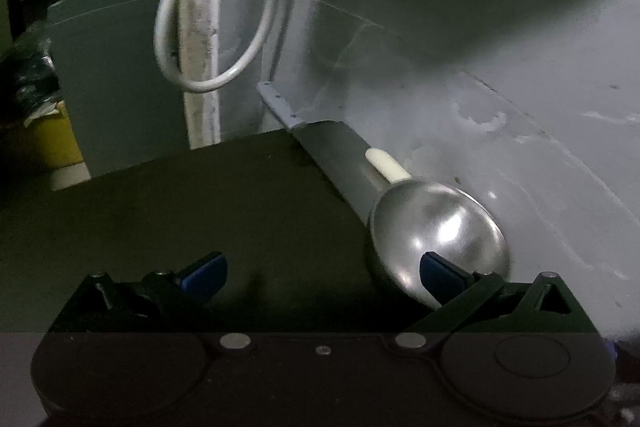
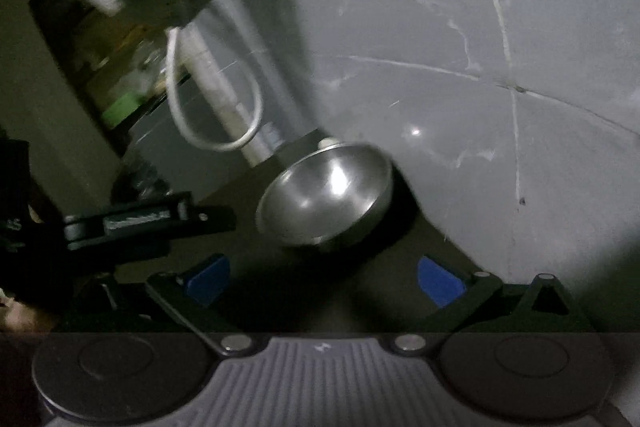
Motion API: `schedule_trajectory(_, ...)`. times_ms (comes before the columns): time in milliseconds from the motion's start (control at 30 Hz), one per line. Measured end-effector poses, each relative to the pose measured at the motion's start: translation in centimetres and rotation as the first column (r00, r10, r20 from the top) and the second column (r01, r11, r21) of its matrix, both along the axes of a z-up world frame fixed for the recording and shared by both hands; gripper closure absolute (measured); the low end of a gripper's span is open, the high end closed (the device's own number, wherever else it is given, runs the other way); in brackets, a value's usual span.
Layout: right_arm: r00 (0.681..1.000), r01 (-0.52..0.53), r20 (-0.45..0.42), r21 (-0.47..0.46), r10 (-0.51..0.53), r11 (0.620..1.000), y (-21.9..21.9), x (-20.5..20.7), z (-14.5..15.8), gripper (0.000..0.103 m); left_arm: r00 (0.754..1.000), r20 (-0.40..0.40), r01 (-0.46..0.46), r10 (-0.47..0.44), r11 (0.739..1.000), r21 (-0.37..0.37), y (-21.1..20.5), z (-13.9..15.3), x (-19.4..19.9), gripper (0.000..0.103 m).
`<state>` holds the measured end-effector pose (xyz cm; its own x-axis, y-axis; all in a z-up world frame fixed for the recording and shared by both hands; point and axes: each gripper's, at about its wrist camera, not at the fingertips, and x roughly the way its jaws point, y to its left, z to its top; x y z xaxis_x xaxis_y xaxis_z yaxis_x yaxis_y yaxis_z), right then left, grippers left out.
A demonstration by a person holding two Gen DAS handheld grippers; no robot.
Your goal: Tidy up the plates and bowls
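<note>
Left hand-held gripper point(image 1: 324, 277): released, blue pads spread wide, nothing between them; it hangs over the dark desk point(image 1: 180, 219), and its right pad overlaps the bowl's near rim in the left wrist view, contact not clear.
Right hand-held gripper point(image 2: 324, 281): released too, jaws wide apart and empty, short of the bowl.
Bowl point(image 1: 436, 231): shiny steel, upright on the desk at its far corner, close to the edge; in the right wrist view it looks tilted only because that view is rolled.
Left gripper from the right wrist view point(image 2: 148, 223): a black body to the left of the bowl, apart from it.
White piece point(image 1: 386, 165): small, pale, just behind the bowl on the desk's edge strip.
Cable point(image 1: 212, 7): a white loop hanging beside a pale post beyond the desk.
Floor point(image 1: 520, 87): grey, scuffed, with cracks.
Light: dim, both views blurred.
</note>
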<state>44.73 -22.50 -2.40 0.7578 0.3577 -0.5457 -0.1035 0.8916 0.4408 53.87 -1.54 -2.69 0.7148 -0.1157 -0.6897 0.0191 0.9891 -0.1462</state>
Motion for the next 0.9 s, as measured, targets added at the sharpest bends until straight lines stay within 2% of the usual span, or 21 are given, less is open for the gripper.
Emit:
schedule_trajectory(133,0.998,0.041,-0.056,0.015,-0.040,0.999,-0.1,2.8,-1.2,0.010,1.000,-0.027,-0.009,0.009,1.000,-0.007,-0.1,-1.2,2.6,0.001)
schedule_trajectory(200,0.995,0.057,-0.078,0.020,-0.056,0.998,-0.1,3.5,-1.9,0.018,0.998,-0.063,-0.012,0.011,1.000,-0.026,-0.2,-2.0,3.5,0.009)
schedule_trajectory(300,0.993,0.074,-0.099,0.034,-0.070,0.997,-0.1,4.1,-2.7,0.023,0.996,-0.091,-0.005,-0.001,0.998,-0.065,-0.2,-2.7,3.9,0.022)
schedule_trajectory(367,0.991,0.083,-0.109,0.051,-0.077,0.995,-0.3,4.5,-3.0,0.024,0.995,-0.102,-0.008,0.003,0.998,-0.055,-0.4,-3.1,4.1,0.030)
schedule_trajectory(433,0.990,0.083,-0.121,0.061,-0.076,0.995,-0.2,4.9,-3.1,0.025,0.993,-0.117,-0.008,0.004,0.999,-0.033,-0.8,-3.4,4.2,0.034)
schedule_trajectory(533,0.991,0.070,-0.119,0.049,-0.064,0.996,0.0,5.1,-3.1,0.035,0.993,-0.117,0.013,-0.020,0.998,-0.058,-1.1,-3.5,4.3,0.050)
schedule_trajectory(600,0.992,0.063,-0.112,0.042,-0.058,0.997,0.1,5.1,-3.1,0.051,0.993,-0.116,0.025,-0.034,0.996,-0.084,-1.1,-3.4,4.3,0.070)
schedule_trajectory(633,0.993,0.053,-0.108,0.036,-0.049,0.998,0.3,5.0,-3.0,0.056,0.992,-0.117,0.035,-0.047,0.995,-0.098,-1.2,-3.3,4.1,0.076)
schedule_trajectory(667,0.994,0.043,-0.107,0.034,-0.039,0.999,0.4,5.0,-2.8,0.061,0.991,-0.118,0.045,-0.057,0.993,-0.105,-1.3,-3.2,3.8,0.091)
schedule_trajectory(800,0.992,0.016,-0.130,0.060,-0.008,0.998,0.3,4.5,-2.8,0.068,0.993,-0.102,0.051,-0.063,0.993,-0.108,-1.0,-2.8,1.2,0.090)
schedule_trajectory(900,0.994,0.005,-0.111,0.085,0.005,0.996,-0.2,2.5,-2.1,0.072,0.997,-0.044,0.056,-0.062,0.990,-0.129,-0.4,-1.4,-2.3,0.089)
